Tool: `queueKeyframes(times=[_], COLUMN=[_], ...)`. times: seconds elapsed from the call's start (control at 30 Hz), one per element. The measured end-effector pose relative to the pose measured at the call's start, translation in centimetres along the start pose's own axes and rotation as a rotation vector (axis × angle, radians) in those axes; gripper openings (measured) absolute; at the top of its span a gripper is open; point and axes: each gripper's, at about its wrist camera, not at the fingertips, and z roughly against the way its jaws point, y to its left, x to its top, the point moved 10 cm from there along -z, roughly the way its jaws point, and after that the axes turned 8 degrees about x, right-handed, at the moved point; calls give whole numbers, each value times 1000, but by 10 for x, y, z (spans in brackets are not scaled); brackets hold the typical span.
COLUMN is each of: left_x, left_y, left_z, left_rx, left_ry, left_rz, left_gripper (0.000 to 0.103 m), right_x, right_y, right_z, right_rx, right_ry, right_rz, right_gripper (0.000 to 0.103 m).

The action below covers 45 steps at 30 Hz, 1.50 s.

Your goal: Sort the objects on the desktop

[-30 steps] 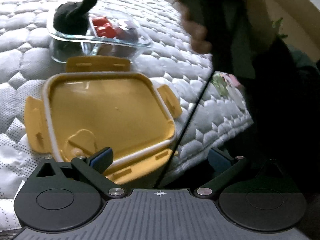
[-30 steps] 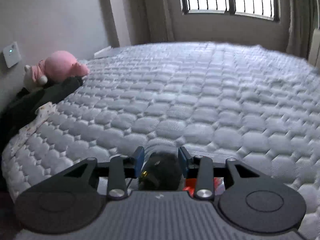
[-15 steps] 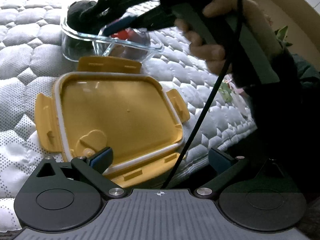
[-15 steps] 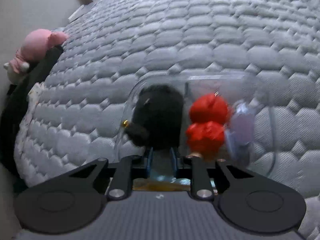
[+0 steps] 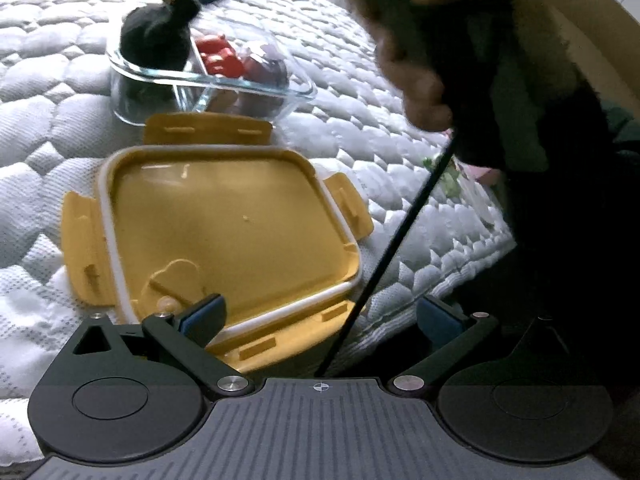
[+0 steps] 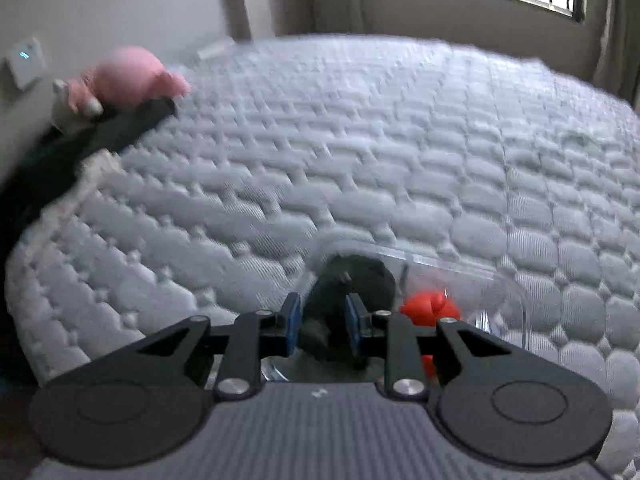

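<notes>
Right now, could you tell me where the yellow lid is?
In the left wrist view, the yellow lid lies on the mattress just ahead of the left gripper, nearer than the glass container.

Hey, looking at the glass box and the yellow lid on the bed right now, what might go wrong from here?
1. The right claw straddles the black fuzzy item in the glass box; lifting it may snag and tip the box on the soft mattress.
2. The yellow lid lies near the mattress edge; the left claw, open above it, might nudge it off.
3. The black cable crosses the lid's corner and may drag it.
</notes>
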Motion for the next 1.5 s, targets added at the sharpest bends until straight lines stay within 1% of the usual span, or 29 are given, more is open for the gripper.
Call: queueKeyframes(times=[0.07,0.1,0.13,0.3,0.37,0.47,0.5,0.57,0.63,0.67,0.7,0.77,0.83,0.87,0.9,1.03,1.07,1.13,1.2,1.27,1.33,1.4,1.43,1.5], left_x=[2,3,3,1,1,0,-1,-2,0,1,2,3,4,4,5,9,9,14,20,25,30,36,38,44], left_y=[3,5,5,0,-1,-2,-1,2,4,5,7,5,0,-2,-5,-15,-18,-24,-32,-37,-42,-47,-49,-54], left_z=[2,2,1,-2,-2,-1,0,2,3,3,3,1,-3,-4,-5,-9,-10,-13,-17,-21,-24,-28,-29,-32], left_rx=[-2,-4,-6,-15,-16,-11,-5,4,6,6,7,6,8,21,37,103,119,145,171,218,268,317,341,390], left_ry=[-7,-9,-7,9,7,7,5,1,-1,-2,-2,6,15,16,17,19,20,17,16,8,0,-8,-12,-21], left_rz=[16,26,31,17,14,11,11,14,25,31,37,36,24,14,3,-42,-54,-56,-55,-69,-84,-100,-108,-123], left_gripper=[103,103,103,103,103,103,103,103,103,103,103,103,103,103,103,103,103,103,103,103,103,103,103,103], right_x=[-11,-16,-20,-24,-25,-31,-31,-30,-27,-25,-25,-25,-27,-28,-30,-50,-57,-71,-87,-100,-113,-125,-132,-142], right_y=[-9,-13,-17,-30,-32,-35,-36,-36,-36,-35,-35,-39,-48,-53,-61,-97,-106,-125,-142,-160,-173,-184,-189,-199], right_z=[-10,-15,-18,-21,-27,-43,-45,-41,-31,-22,-12,7,28,38,48,82,88,102,110,116,114,107,103,97], right_rx=[47,65,63,18,25,47,48,47,46,50,53,55,56,52,41,-22,-35,-41,-21,24,111,195,221,222], right_ry=[79,115,136,137,142,179,183,173,153,140,127,90,40,10,-29,-191,-226,-317,-424,-528,-601,-630,-636,-636], right_rz=[-106,-152,-177,-174,-189,-231,-238,-229,-213,-207,-201,-200,-208,-213,-221,-246,-253,-278,-340,-419,-496,-556,-574,-592], right_gripper=[23,23,23,23,23,22,20,20,22,27,37,42,43,44,49,58,62,67,80,82,85,85,85,85])
